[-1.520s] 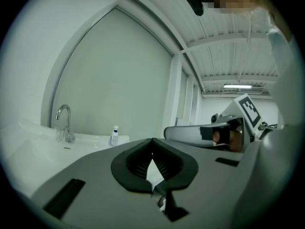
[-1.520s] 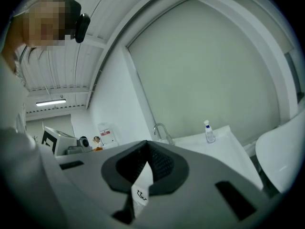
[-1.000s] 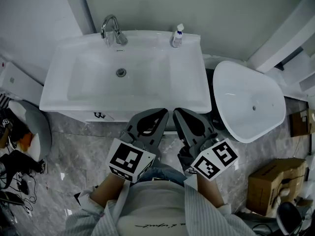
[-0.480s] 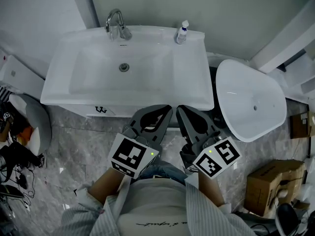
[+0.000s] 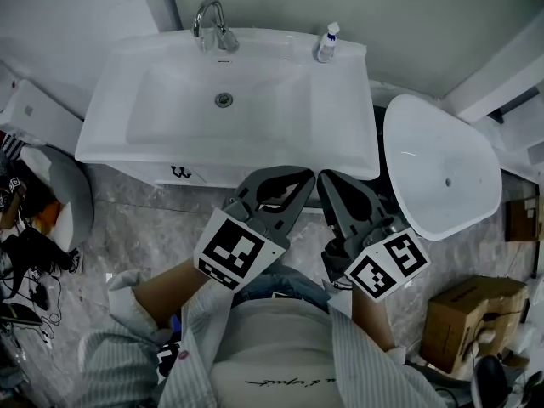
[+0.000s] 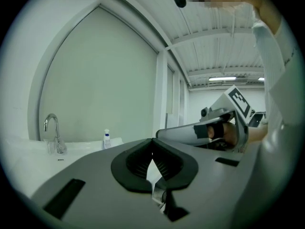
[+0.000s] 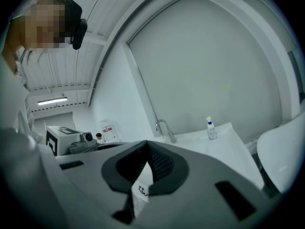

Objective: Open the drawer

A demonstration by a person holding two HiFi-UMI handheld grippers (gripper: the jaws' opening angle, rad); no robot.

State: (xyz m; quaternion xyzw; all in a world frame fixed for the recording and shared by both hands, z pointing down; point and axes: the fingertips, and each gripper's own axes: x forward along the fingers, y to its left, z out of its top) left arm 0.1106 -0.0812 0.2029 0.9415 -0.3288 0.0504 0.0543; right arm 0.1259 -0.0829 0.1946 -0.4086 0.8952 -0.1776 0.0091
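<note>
At 11 o'clock of the head view, white basin (image 5: 170, 134) with chrome tap (image 5: 212, 19) on its back rim. Under the front rim, narrow white strip of drawer front (image 5: 204, 177) bearing a small dark mark. Just at 6 o'clock from that rim, left gripper (image 5: 293, 177), pointing to 12 o'clock, jaws pressed together on nothing; contact with the drawer front impossible to tell. Close at its 3 o'clock, right gripper (image 5: 329, 178), also pointing to 12, jaws pressed together, empty. At 1 o'clock, small bottle (image 5: 326, 43) on the basin's back corner. At 3 o'clock, white oval tub (image 5: 442, 168). At 5 o'clock, cardboard box (image 5: 467, 317) on the marble floor (image 5: 144, 228).
</note>
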